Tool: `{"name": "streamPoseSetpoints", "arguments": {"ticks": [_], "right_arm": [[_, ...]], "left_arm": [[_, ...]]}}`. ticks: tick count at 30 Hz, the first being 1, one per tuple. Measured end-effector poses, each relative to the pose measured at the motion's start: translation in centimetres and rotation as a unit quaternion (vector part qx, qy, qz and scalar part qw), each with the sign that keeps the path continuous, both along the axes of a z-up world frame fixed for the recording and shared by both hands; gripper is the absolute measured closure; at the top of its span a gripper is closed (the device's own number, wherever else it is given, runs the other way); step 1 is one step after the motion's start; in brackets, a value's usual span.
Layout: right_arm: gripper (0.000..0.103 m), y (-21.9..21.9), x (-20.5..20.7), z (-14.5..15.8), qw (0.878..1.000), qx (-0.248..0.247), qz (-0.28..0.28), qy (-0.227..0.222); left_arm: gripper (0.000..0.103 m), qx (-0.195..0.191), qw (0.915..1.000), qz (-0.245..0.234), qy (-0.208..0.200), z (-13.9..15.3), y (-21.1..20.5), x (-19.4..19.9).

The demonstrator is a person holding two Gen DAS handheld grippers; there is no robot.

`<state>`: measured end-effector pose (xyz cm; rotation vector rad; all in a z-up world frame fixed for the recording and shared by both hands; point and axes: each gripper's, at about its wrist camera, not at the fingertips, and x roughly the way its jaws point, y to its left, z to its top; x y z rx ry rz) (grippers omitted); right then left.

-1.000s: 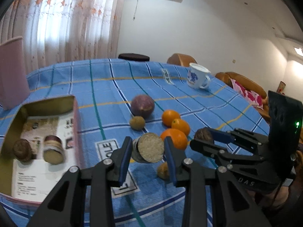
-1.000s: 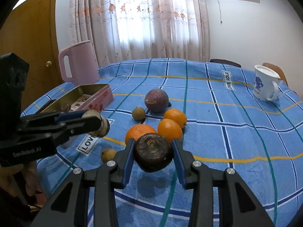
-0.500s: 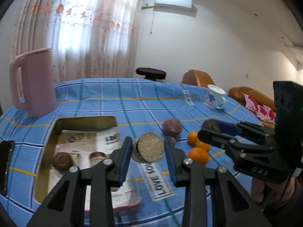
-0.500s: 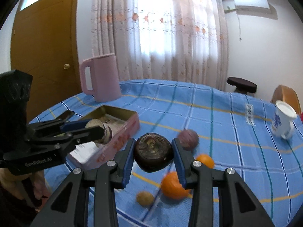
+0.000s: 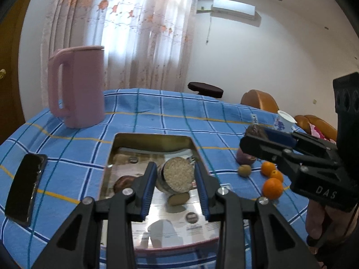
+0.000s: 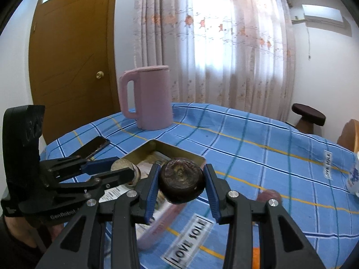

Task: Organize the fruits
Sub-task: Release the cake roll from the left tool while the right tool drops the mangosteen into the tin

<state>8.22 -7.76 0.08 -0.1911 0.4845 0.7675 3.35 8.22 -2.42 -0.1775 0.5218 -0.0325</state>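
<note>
The left tongs [image 5: 175, 179] are nearly closed, their blue pads clamped on a cut fruit half [image 5: 177, 177] whose pale, grainy cut face is turned toward the camera. It hangs over the open tin [image 5: 152, 137] on the counter [image 5: 157, 112]. The right tongs [image 6: 181, 187] are likewise narrowed onto a dark, wrinkled round fruit [image 6: 181, 183], held above the near corner of the tin and the blue checked cloth.

Inside the tin, the left view shows a brown fruit [image 5: 122, 182] partly behind the left finger and a second cut piece [image 5: 178, 198] below the held half; printed paper lines the bottom. In the right view most of the tin's inside is blocked by both tongs, and the lower part of that picture is blurred.

Only the left view shows the loose fruit to the right of the tin: a purple fruit [image 5: 244, 158], half hidden behind the right tongs, a small brown-green one [image 5: 244, 170] and three oranges [image 5: 272, 181]. In the right view the purple fruit is only a blur at the finger's edge. The mug [image 5: 283, 121] is whole in the left view, cut off at the frame edge in the right. The phone [image 5: 24, 186] lies left of the tin, well apart from the pink jug [image 5: 77, 87] behind it. A hand [image 5: 318, 222] is partly seen under the right tongs' body.
</note>
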Motion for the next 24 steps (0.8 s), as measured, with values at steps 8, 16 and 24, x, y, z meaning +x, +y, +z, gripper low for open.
{"name": "streamPoseSetpoints", "arguments": {"ticks": [8,16,24], "right_arm": [[0.062,3.7,0.2,-1.8,0.999,-0.022,0.025,0.018],[0.062,5.7,0.3,-4.7,0.997,-0.048,0.044,0.045],[0.06,6.4,0.7,-6.9,0.994,-0.065,0.047,0.079]], "left_arm": [[0.067,-0.01,0.9997,0.017,0.011,-1.1,2.0,-0.1],[0.067,-0.016,0.999,0.029,0.031,-2.4,3.3,0.1],[0.062,-0.011,0.9985,0.042,0.034,-2.8,3.6,-0.2]]}}
